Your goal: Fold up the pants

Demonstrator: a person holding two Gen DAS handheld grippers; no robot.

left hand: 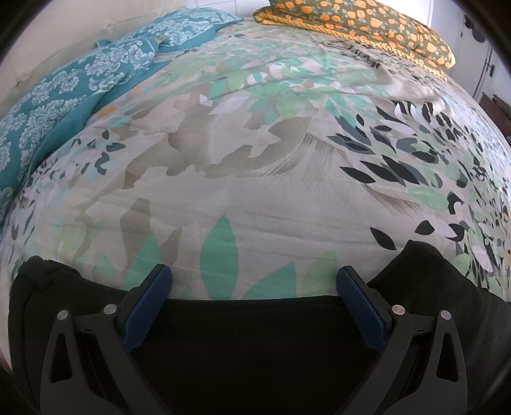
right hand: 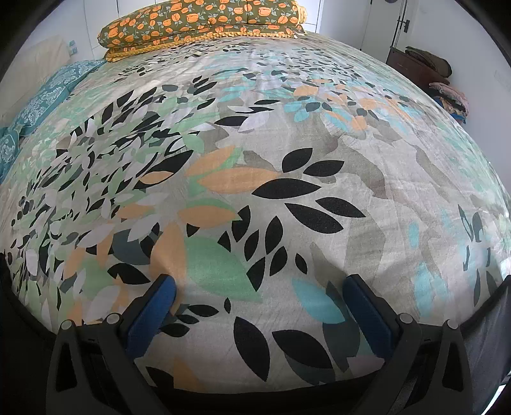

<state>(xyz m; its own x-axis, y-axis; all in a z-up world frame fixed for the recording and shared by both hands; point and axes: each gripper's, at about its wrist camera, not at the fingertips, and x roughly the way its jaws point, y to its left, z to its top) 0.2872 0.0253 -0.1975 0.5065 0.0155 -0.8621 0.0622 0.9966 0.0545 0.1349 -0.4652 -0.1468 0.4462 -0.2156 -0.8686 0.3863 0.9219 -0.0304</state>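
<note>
The left gripper (left hand: 254,281) is held with its blue fingers (left hand: 150,306) wide apart and nothing between them, right above the near edge of the black pants (left hand: 249,344). A good grasp is judged to need both layers of cloth taken near one corner, so that no loose flap is left hanging. The right gripper (right hand: 260,292) is also spread apart and empty, over the bare leaf-print bedspread (right hand: 287,134); no pants are seen in its view. The pants are seen as a dark, smooth band with bunched ends, lying on the bedspread's near edge. Beyond the pants, the teal pillow (left hand: 64,89) and the orange-flowered pillow (left hand: 367,22) are found at the far side.
</note>
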